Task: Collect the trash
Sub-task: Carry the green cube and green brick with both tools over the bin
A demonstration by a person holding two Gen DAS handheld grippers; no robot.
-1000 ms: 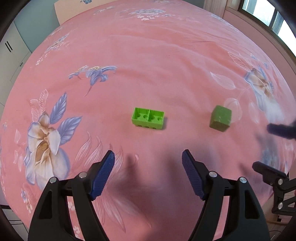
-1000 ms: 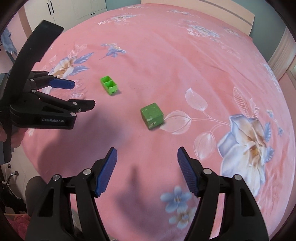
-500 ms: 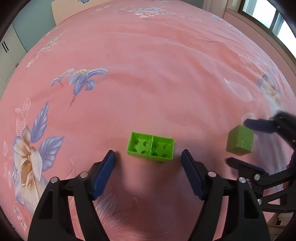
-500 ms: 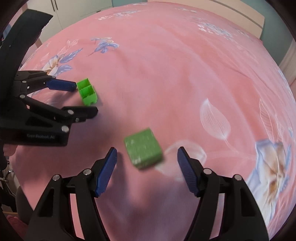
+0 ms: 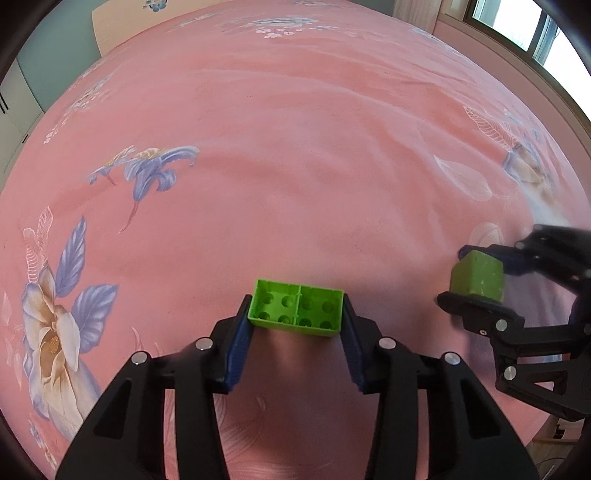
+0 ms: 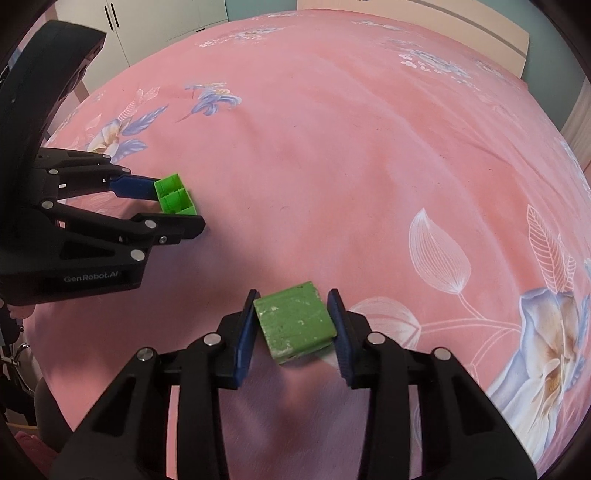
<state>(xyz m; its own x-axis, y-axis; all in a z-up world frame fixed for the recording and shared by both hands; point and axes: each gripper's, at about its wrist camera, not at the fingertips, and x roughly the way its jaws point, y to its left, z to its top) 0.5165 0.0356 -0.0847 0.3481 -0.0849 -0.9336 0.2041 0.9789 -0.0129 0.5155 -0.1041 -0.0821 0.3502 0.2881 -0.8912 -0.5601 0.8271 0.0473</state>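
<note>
A bright green toy brick [image 5: 296,308], hollow side up, lies on the pink flowered bedspread [image 5: 295,147]. My left gripper [image 5: 295,314] is shut on its two short ends. A darker green cube [image 6: 295,325] sits between the blue pads of my right gripper [image 6: 293,325], which is shut on it. The right wrist view also shows the left gripper [image 6: 166,206] holding the brick [image 6: 174,199] at the left. The left wrist view shows the right gripper [image 5: 476,277] on the cube [image 5: 478,277] at the right.
The bedspread covers a bed with a wooden headboard [image 6: 424,18] at the far end. White wardrobe doors [image 6: 147,26] stand beyond the bed on the left. A window [image 5: 517,26] is at the far right. The bed's near edge [image 6: 48,387] drops off below the grippers.
Both grippers moved forward and closed: the left onto the green brick, the right onto the green cube. A second ago both were open and well short of them.
</note>
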